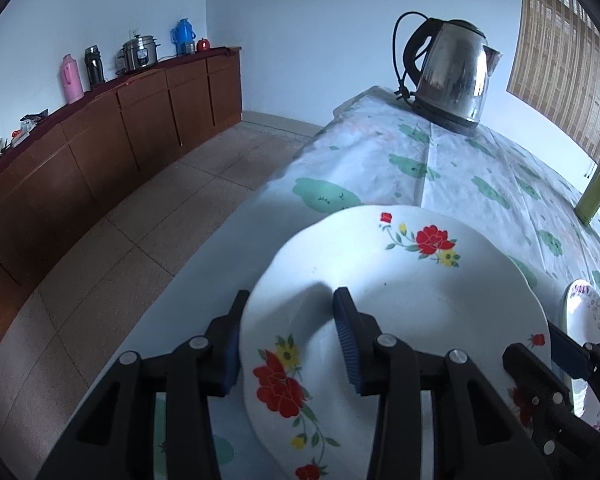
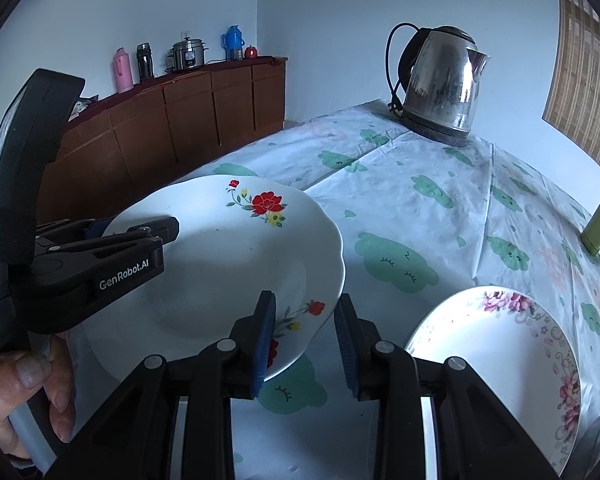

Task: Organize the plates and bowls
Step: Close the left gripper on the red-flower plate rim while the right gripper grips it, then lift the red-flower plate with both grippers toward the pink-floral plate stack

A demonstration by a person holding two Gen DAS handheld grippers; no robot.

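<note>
A white plate with red flowers (image 1: 400,292) is held tilted above the table; it also shows in the right wrist view (image 2: 228,248). My left gripper (image 1: 288,316) straddles the plate's left rim, one finger under and one over, with a visible gap. My right gripper (image 2: 306,320) straddles the plate's right rim, jaws apart; it also shows in the left wrist view (image 1: 548,352). A second white plate with pink flowers (image 2: 500,364) lies on the table at the right, also seen in the left wrist view (image 1: 588,312).
A steel electric kettle (image 1: 452,72) stands at the table's far end on the green-patterned cloth (image 1: 380,160). A green container (image 1: 596,188) stands at the right edge. A wooden sideboard (image 1: 120,120) with flasks and a cooker lines the left wall.
</note>
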